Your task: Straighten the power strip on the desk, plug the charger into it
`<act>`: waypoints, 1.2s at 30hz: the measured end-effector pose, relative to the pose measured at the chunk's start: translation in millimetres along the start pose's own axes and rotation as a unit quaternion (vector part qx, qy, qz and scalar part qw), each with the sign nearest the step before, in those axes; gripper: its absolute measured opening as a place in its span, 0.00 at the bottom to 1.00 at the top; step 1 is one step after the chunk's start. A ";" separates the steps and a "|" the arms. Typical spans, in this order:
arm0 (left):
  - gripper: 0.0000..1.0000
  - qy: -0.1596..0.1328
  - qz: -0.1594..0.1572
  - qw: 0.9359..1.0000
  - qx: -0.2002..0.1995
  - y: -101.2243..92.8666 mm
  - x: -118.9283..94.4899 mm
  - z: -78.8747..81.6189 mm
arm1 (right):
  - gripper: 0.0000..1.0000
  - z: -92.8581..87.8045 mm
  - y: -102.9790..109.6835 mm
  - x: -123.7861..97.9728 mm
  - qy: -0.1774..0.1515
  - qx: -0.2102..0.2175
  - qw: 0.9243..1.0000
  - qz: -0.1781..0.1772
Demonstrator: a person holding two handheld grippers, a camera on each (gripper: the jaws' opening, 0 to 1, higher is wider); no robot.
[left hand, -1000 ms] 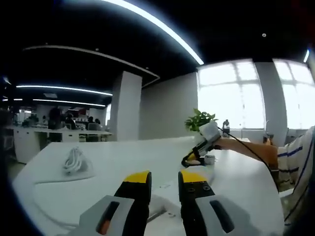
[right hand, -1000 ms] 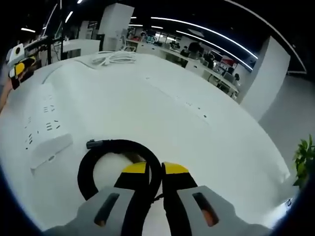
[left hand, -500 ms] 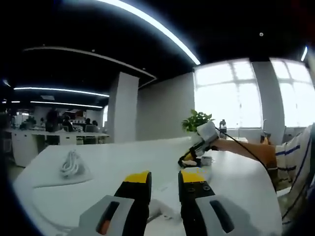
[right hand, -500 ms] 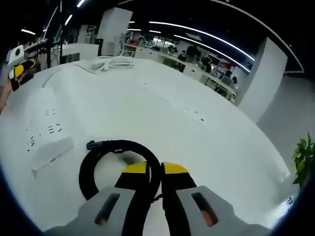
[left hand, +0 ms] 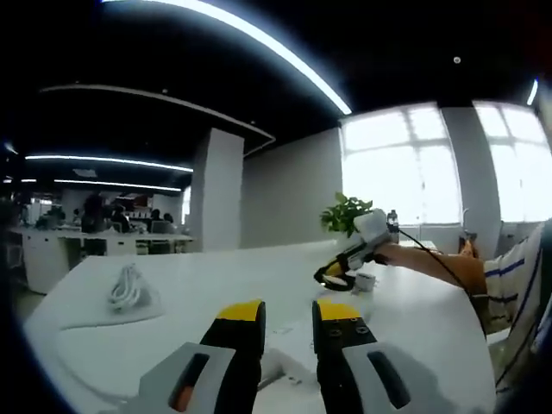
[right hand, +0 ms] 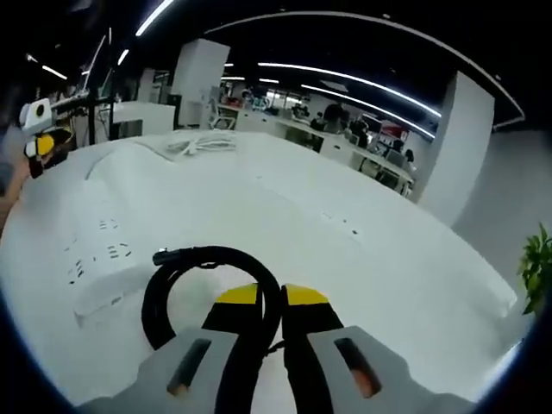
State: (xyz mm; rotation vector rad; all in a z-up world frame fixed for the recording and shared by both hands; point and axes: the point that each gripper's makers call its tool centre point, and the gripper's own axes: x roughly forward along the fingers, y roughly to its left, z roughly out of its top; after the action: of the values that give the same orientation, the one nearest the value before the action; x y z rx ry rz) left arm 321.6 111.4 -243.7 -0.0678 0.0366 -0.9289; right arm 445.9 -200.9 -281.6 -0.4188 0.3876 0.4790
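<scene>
A long white power strip (right hand: 102, 263) lies on the white desk (right hand: 345, 259), its sockets facing up. My right gripper (right hand: 259, 297) is shut on a looped black charger cable (right hand: 164, 280) just right of the strip. In the left gripper view that gripper (left hand: 332, 278) hangs over the desk in a person's hand, with a small white block (left hand: 366, 280) beside it. My left gripper (left hand: 289, 315) is at the strip's other end. Its jaws stand narrowly apart with the white strip (left hand: 289, 366) between them. It shows far left (right hand: 39, 145) in the right gripper view.
A coiled white cable (left hand: 129, 289) lies on the desk's far side, also seen as a coil (right hand: 203, 142). A potted plant (left hand: 349, 211) stands near the window. A striped sleeve (left hand: 517, 285) reaches in from the right. Other desks and people are far behind.
Both views have tilted slightly. The right gripper has kept hold of the black cable loop, and the left jaws have stayed on the strip's end.
</scene>
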 end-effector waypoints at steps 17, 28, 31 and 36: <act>0.22 0.018 0.008 0.999 0.031 5.7 1.9 0.0 | 0.06 49.4 20.4 -32.9 -0.121 0.031 0.992 0.034; 0.22 0.029 0.002 0.998 0.048 6.1 8.8 0.1 | 0.05 66.5 22.7 -50.7 -0.173 0.068 0.981 0.063; 0.22 0.035 -0.003 0.998 0.045 3.8 13.7 -2.4 | 0.05 72.4 20.7 -54.7 -0.188 0.073 0.977 0.069; 0.22 0.045 -0.009 0.997 0.055 -1.9 17.6 -8.0 | 0.05 75.7 34.4 -60.0 -0.198 0.076 0.974 0.074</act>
State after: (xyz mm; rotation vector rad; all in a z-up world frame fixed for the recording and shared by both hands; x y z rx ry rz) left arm 330.0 95.9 -251.6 0.0756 0.0694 -0.9493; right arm 398.5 -159.1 -200.8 -0.1398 0.0671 0.6594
